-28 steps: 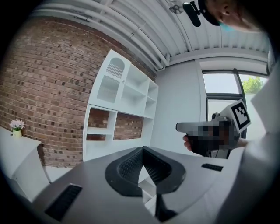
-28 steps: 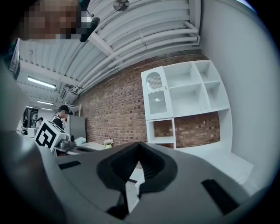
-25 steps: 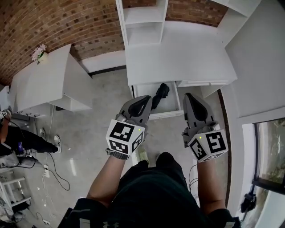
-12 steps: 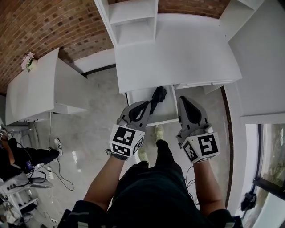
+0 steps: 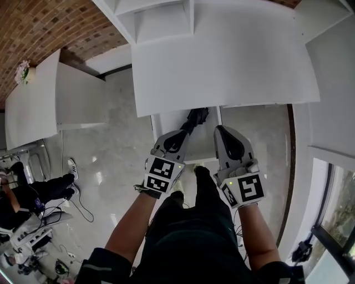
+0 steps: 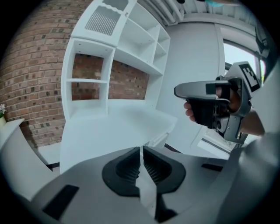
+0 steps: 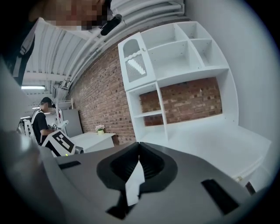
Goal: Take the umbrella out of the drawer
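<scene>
A black folded umbrella [image 5: 195, 117] lies in the open white drawer [image 5: 166, 123] under the desk top, its far end hidden beneath the desk edge. My left gripper [image 5: 186, 133] hangs just in front of the drawer, its tips close to the umbrella's near end, not touching it. In the left gripper view its jaws [image 6: 141, 149] meet with nothing between them. My right gripper [image 5: 220, 129] is beside the drawer's right edge. Its jaws [image 7: 139, 144] are also shut and empty.
The white desk [image 5: 233, 66] carries a shelf unit [image 5: 161, 16] against a brick wall. A second white table [image 5: 33, 105] with a flower pot [image 5: 22, 71] stands to the left. A person [image 5: 33, 194] sits at the far left among cables. My feet are just below the drawer.
Both grippers have sunk and moved forward toward the open drawer. The desk now fills more of the head view. Both jaws stayed shut.
</scene>
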`<move>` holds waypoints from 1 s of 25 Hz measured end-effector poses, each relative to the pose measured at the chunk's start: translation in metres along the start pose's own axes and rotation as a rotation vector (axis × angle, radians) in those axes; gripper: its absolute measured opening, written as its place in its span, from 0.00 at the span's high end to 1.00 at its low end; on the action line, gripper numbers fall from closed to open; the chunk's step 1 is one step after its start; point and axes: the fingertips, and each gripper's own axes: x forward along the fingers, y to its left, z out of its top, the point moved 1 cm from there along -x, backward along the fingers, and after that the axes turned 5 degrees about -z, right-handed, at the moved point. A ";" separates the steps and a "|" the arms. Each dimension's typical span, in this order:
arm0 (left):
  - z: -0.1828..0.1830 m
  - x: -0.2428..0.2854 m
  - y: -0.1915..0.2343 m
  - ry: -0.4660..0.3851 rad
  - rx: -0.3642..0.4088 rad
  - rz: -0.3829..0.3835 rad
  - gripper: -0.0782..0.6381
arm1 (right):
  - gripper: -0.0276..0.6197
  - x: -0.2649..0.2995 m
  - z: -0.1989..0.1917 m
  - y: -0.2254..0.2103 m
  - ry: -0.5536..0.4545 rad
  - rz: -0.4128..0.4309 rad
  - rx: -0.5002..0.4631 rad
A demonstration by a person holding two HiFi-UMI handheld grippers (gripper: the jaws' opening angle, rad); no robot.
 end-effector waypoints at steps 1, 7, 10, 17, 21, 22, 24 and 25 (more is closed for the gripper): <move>-0.007 0.009 0.004 0.022 -0.005 0.003 0.88 | 0.95 0.006 -0.006 -0.004 0.007 0.007 -0.001; -0.058 0.066 0.032 0.154 -0.024 0.032 0.88 | 0.95 0.040 -0.045 -0.022 0.054 0.045 0.004; -0.086 0.092 0.043 0.223 -0.016 0.028 0.85 | 0.95 0.049 -0.061 -0.033 0.072 0.045 0.015; -0.126 0.140 0.063 0.342 0.011 0.010 0.71 | 0.95 0.061 -0.080 -0.053 0.144 0.035 0.071; -0.150 0.162 0.068 0.410 0.041 -0.006 0.65 | 0.95 0.064 -0.087 -0.062 0.153 0.029 0.090; -0.155 0.166 0.070 0.423 0.042 -0.004 0.64 | 0.95 0.065 -0.090 -0.065 0.150 0.029 0.085; -0.164 0.173 0.074 0.441 0.038 0.004 0.61 | 0.95 0.067 -0.095 -0.070 0.150 0.029 0.077; -0.168 0.177 0.076 0.449 0.038 0.005 0.60 | 0.95 0.067 -0.097 -0.073 0.155 0.027 0.079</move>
